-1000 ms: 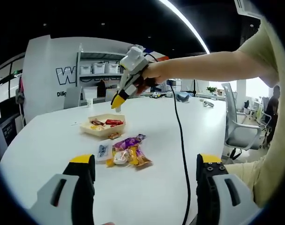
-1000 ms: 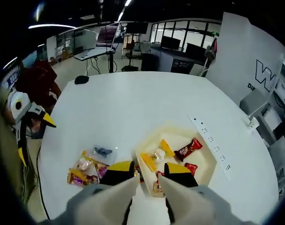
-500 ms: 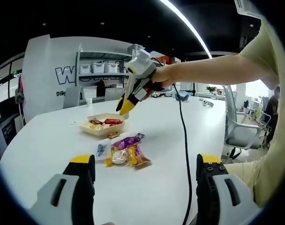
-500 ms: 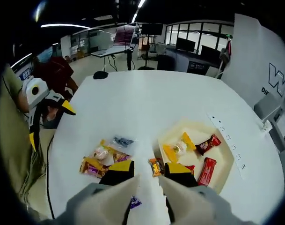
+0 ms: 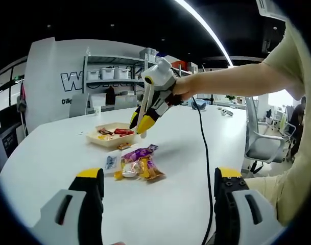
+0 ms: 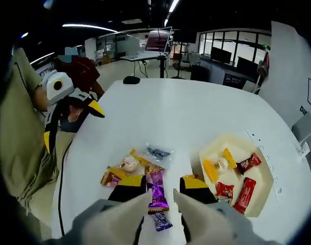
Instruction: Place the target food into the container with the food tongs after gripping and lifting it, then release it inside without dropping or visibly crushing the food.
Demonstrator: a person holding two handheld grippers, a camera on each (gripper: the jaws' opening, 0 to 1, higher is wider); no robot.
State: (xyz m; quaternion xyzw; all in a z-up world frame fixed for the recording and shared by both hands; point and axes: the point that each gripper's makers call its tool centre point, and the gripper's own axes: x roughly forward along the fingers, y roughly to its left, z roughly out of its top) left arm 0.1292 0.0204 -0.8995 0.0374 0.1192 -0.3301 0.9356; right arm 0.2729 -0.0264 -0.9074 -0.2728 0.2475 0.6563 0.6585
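The right tongs stand part-open and empty, poised above the bench with a purple-wrapped candy showing straight ahead in the gap between the two yellow-tipped jaws; its long axis runs along the tongs' own forward line, so the jaws already flank its narrow width. My judgement is that a plain descent and a gentle close would take it, with little turning of the wrist needed. Just off the left jaw lies the rest of the snack pile, so that jaw may nudge a neighbour on the way down. The cream tray, already holding several sweets, sits off the right jaw, near but apart. The left tongs are wide open, empty, and well apart from the pile; the right pair is plainly nearer.
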